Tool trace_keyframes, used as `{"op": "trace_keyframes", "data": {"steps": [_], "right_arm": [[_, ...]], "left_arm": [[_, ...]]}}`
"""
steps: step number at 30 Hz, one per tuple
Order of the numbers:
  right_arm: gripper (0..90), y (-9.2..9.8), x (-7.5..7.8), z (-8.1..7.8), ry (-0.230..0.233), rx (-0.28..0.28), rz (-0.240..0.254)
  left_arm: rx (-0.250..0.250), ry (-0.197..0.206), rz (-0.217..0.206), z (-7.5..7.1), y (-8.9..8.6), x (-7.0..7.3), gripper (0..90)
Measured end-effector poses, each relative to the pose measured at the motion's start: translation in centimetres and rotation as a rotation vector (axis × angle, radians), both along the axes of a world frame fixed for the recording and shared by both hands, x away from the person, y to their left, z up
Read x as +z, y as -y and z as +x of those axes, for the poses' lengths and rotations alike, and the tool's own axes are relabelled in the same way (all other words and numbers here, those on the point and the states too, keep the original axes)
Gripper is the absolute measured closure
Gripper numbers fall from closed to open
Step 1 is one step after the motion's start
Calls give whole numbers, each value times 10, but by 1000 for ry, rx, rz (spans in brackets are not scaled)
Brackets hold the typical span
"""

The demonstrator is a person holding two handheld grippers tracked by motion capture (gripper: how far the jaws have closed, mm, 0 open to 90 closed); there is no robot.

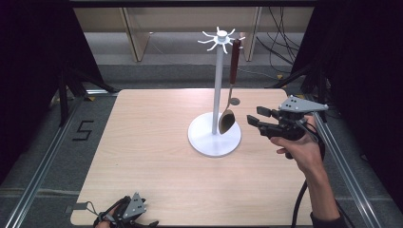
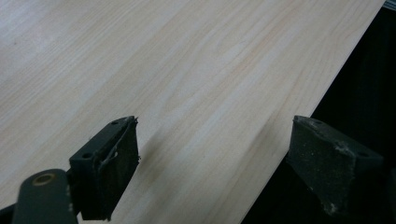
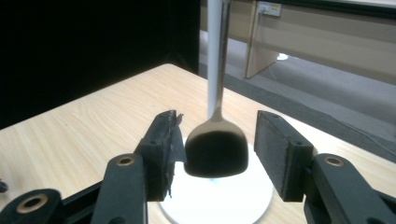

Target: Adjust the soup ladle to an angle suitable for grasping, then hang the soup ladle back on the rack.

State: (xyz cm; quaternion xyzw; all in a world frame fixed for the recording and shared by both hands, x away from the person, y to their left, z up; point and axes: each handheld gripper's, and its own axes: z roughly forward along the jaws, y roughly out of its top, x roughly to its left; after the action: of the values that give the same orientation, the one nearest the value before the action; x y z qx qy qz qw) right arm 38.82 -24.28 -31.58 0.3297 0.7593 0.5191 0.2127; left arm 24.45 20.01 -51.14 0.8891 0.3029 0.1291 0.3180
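Spoon (image 1: pixel 227 119) is hung from a hook of the white stand (image 1: pixel 215 137), its bowl just above the base, framed ahead of the right gripper (image 1: pixel 253 121), jaws apart, untouched. Left gripper (image 2: pixel 215 163) is held open over the table's (image 1: pixel 152 156) near edge.

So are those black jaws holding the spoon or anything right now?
No, nothing is held. The right gripper has its jaws open on either side of the hanging spoon, not pressing it. The left gripper is open over the bare table.
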Motion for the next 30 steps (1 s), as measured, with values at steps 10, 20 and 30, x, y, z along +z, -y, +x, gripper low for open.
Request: {"op": "trace_keyframes", "data": {"steps": [10, 20, 30], "right_arm": [[490, -1, -29, 1, -62, 16, -23], [469, -1, -61, -2, -143, 37, -77], [452, 5, -74, -8, -187, 28, -77]], "left_arm": [[5, -6, -12, 1, 2, 0, 154], [-8, -5, -5, 1, 1, 1, 154], [-7, -4, -3, 0, 1, 1, 154]]}}
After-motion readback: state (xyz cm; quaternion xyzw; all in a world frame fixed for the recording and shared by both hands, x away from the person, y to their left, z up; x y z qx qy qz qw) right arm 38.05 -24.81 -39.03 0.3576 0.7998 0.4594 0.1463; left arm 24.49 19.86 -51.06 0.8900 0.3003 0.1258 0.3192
